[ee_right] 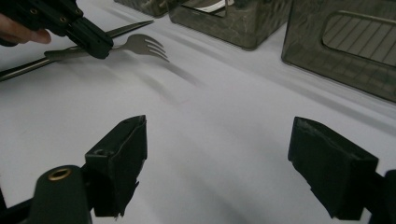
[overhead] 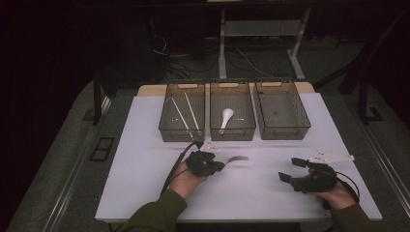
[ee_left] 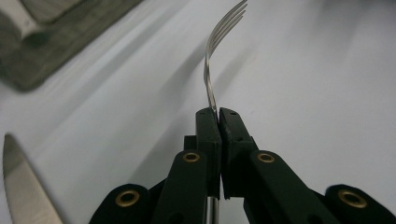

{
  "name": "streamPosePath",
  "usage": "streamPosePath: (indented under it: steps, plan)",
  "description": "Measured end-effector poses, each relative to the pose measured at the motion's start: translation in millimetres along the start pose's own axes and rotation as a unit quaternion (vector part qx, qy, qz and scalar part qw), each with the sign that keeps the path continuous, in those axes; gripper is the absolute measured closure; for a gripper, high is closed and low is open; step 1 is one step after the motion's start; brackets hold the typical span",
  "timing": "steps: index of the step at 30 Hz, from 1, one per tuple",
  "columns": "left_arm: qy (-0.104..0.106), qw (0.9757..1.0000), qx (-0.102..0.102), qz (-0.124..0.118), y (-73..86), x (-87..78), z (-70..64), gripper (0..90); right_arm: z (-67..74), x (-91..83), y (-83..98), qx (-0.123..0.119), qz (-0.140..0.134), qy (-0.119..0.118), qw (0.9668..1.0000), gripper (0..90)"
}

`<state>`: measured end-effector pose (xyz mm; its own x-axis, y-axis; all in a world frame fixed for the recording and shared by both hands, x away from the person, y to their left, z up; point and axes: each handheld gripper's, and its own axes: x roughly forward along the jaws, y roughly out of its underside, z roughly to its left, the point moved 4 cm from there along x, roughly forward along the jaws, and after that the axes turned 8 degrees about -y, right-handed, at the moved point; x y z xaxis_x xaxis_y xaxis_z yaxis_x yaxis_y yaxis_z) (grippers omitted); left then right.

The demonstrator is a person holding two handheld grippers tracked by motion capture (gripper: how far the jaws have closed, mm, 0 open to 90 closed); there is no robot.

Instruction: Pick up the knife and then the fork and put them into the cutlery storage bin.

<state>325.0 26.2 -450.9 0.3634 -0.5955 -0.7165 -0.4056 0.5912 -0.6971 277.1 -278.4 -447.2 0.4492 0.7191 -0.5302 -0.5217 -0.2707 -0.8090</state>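
A metal fork (ee_left: pixel 219 32) is clamped by its handle between the black jaws of my left gripper (ee_left: pixel 218 112), tines pointing away. In the high view the left gripper (overhead: pixel 220 165) sits at the table's middle, with the fork (overhead: pixel 237 158) sticking out to the right of it. From the right gripper view the fork (ee_right: pixel 140 44) hovers just above the white table, casting a shadow, and the left gripper (ee_right: pixel 93 39) grips it. My right gripper (ee_right: pixel 219 140) stands open with nothing between its jaws, resting near the table's front right (overhead: pixel 289 169).
Three dark mesh bins line the back: the left one (overhead: pixel 167 126) holds chopsticks, the middle one (overhead: pixel 241 133) a white spoon (overhead: pixel 226 117), the right one (overhead: pixel 283 134) looks bare. A knife (ee_left: pixel 21 186) lies by the left gripper. A white object (overhead: pixel 333 157) lies beyond the right gripper.
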Motion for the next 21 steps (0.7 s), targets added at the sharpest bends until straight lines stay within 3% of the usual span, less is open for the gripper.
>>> streamPosePath:
  steps: [2,4,6,8,13,21]
  plan:
    - [0.011,0.9999,0.004,-0.01,-4.5,-3.1,-1.8,87.4,2.8,-0.5,-5.5,-0.006,0.003,-0.014,0.9999,14.4]
    - [0.019,0.9996,0.009,-0.016,-8.6,-5.2,-3.6,87.3,7.4,-0.5,-12.1,-0.025,-0.002,-0.042,0.9988,16.3]
    - [0.03,0.9992,0.019,-0.017,-12.0,-6.7,-3.4,87.3,12.3,4.5,-18.5,-0.037,0.006,-0.049,0.9981,17.9]
    - [0.04,0.9988,0.022,-0.017,-15.7,-6.6,-3.8,87.3,17.0,11.7,-25.2,-0.059,0.018,-0.053,0.9967,24.1]
    - [0.06,0.9975,0.032,-0.017,-25.0,-3.4,-4.2,87.3,23.6,31.1,-44.7,-0.088,0.023,-0.07,0.9934,39.9]
    - [0.077,0.9957,0.05,-0.012,-34.1,-0.1,-7.5,87.3,18.2,57.6,-61.9,-0.106,0.05,-0.098,0.9884,64.4]
